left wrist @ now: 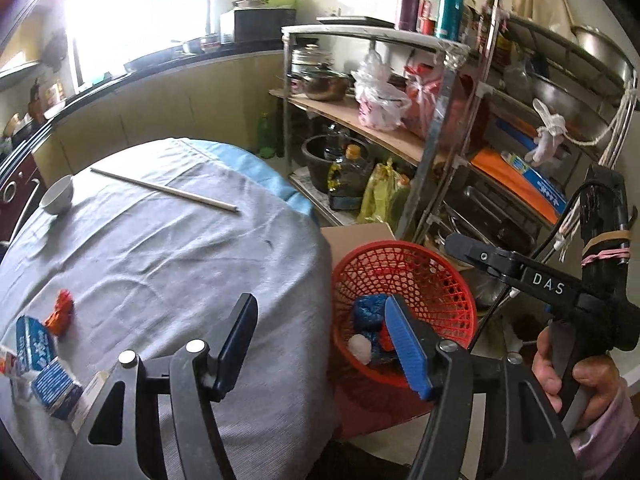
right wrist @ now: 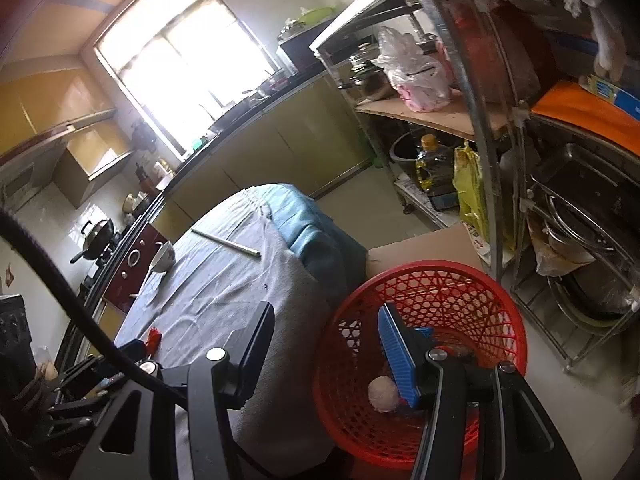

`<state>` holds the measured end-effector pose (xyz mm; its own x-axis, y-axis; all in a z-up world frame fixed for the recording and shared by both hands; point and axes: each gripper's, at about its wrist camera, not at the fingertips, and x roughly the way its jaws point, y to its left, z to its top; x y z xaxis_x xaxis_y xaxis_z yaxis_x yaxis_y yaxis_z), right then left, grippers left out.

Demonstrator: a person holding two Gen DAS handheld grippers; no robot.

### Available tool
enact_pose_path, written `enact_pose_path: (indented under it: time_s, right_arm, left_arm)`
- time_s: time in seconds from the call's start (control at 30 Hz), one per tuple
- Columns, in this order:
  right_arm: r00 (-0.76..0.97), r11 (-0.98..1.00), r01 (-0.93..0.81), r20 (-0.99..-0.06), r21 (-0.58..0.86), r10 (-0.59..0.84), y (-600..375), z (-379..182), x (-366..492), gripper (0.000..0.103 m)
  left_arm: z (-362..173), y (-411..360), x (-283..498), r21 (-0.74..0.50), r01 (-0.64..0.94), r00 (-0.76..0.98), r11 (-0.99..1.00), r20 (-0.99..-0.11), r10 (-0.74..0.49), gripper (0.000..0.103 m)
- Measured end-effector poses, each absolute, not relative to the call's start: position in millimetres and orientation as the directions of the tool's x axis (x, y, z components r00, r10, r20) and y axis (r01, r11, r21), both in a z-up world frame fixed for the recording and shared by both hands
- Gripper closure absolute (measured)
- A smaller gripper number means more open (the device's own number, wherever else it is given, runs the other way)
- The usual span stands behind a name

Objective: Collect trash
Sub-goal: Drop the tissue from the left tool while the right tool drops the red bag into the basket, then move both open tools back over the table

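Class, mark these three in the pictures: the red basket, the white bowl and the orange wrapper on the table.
red basket [right wrist: 440, 276]: right wrist view, far rim.
white bowl [left wrist: 58, 197]: left wrist view, outer wall.
orange wrapper [left wrist: 60, 312]: left wrist view, middle of the crumpled piece.

bright window [right wrist: 176, 80] lights yellow cabinets [right wrist: 280, 148], a metal rack [left wrist: 452, 120], pale floor [right wrist: 540, 360].

a round table [left wrist: 168, 248] is covered by a grey cloth, with a blue cloth [left wrist: 256, 168] shown at its far edge. on the table, a white bowl [left wrist: 58, 194] is set at the far left, and a pair of pale chopsticks [left wrist: 164, 190] is laid just right of it. a metal shelf rack [left wrist: 400, 92] stands right of the table, where a steel pot [left wrist: 324, 82], a pink plastic bag [left wrist: 378, 98] and an oil bottle [left wrist: 352, 168] are kept. a bright window [right wrist: 180, 60] is seen beyond the table.
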<state>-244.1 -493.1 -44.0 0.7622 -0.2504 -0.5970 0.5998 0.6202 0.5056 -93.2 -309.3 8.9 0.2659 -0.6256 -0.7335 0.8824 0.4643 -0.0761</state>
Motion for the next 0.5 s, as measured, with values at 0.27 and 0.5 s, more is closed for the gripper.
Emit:
enact_pose_path:
  time_s: [0.27, 0.5]
  right_arm:
    - [0.762, 0.663, 0.577, -0.608, 0.478, -0.224, -473.6, -38.1, -224.0, 0.045]
    - [0.758, 0.698, 0.555, -0.621, 0.454, -0.199, -457.1, -34.9, -207.0, 0.045]
  left_arm:
    - [18.6, -276.0, -76.0, -0.059, 0.841, 0.339, 0.538, -0.717, -0.609, 0.033]
    - [20.5, -238.1, -51.9, -0.038, 0.778, 0.418, 0.628, -0.715, -0.561, 0.033]
